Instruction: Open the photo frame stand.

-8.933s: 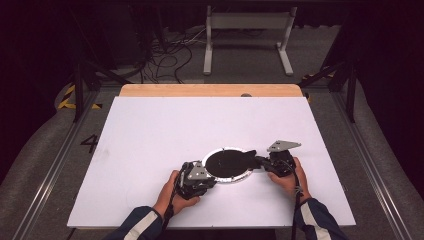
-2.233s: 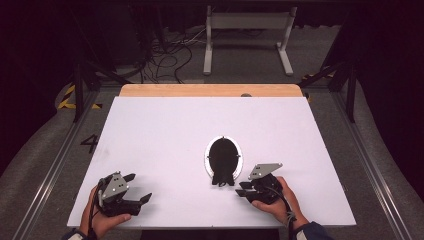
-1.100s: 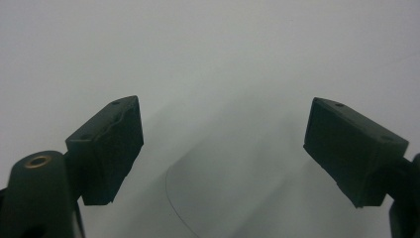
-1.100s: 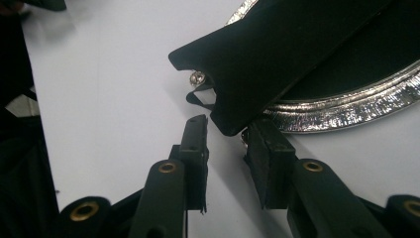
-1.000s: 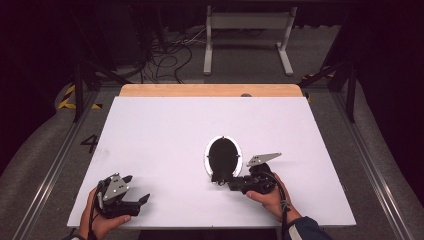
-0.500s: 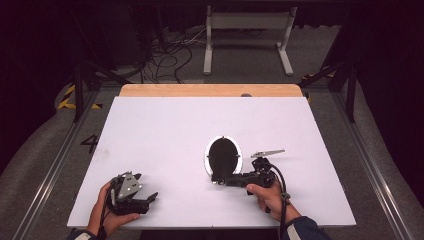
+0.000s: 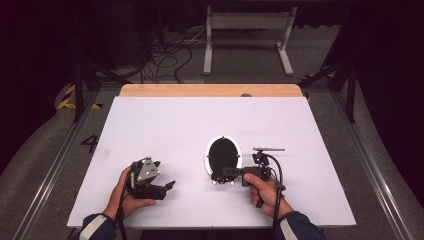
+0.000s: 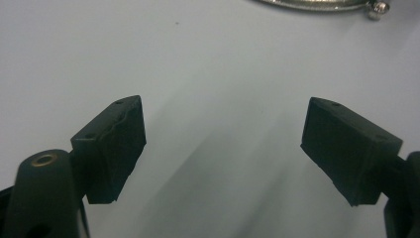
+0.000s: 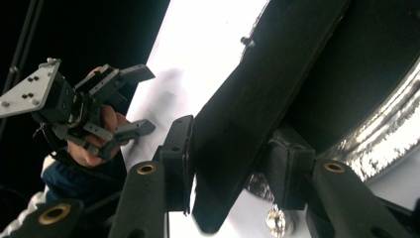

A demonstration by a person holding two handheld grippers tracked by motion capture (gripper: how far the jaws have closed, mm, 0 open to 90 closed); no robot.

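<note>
- The thing we are working on is a round black pan with a shiny silver rim (image 7: 223, 156), lying on the white table top (image 7: 165, 125), a little right of its middle and towards the person's edge.
- A flat black handle (image 9: 257, 94) runs out from the near side of the pan. In the right gripper view it is a stiff, thin, rigid strip.
- Our right gripper (image 7: 231, 172), just on the near side of the pan, is clenched on that handle, one jaw on each flat face.
- Our left gripper (image 7: 167, 186) lies well to the left of the pan, jaws spread wide with nothing between them; the left gripper view has the pan's rim at its top edge.
- We judge the pan rigid and fairly light, but its smooth metal rim looks slippery.
- Held by the handle alone, the pan may sag or twist, so we would grip near the handle's root.
</note>
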